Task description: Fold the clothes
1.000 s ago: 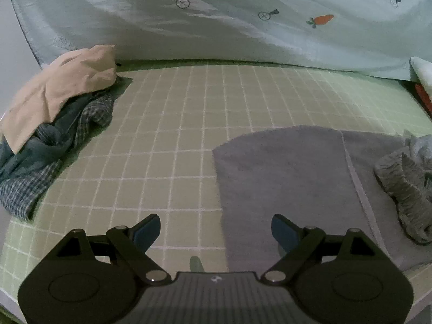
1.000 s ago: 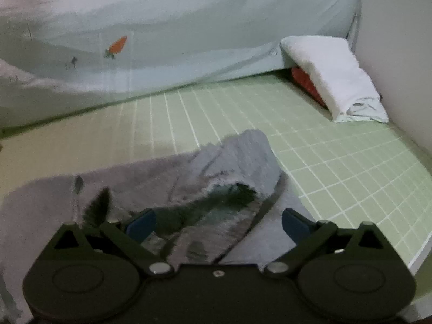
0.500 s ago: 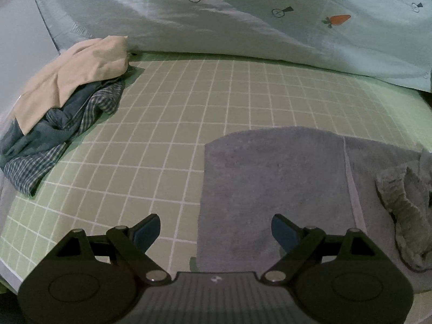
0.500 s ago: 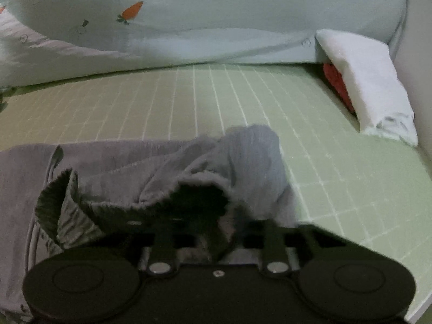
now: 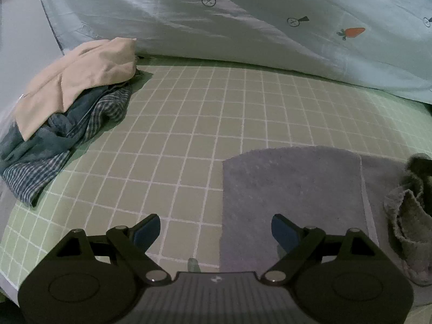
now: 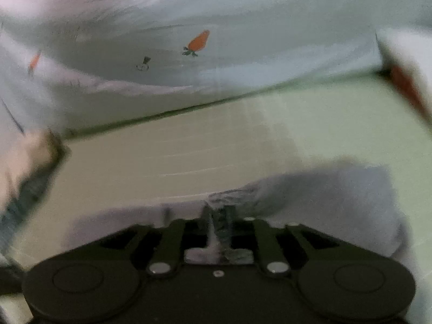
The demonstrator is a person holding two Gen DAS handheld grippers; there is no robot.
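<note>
One grey garment (image 5: 291,189) lies flat on the green checked sheet (image 5: 189,124), its far end bunched up at the right. The left gripper (image 5: 216,232) hovers over its near edge, jaws spread wide with nothing between them. The right gripper (image 6: 219,224) pinches a fold of the same garment, its jaws easing apart. One pile (image 5: 67,113) of two clothes, beige over plaid, sits far left beside one carrot-print duvet (image 5: 243,21)

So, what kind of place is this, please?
Probably a bedroom: clothes are being folded on a bed with a green checked sheet, a carrot-print duvet bunched behind, and a pile of unfolded clothes beside.
</note>
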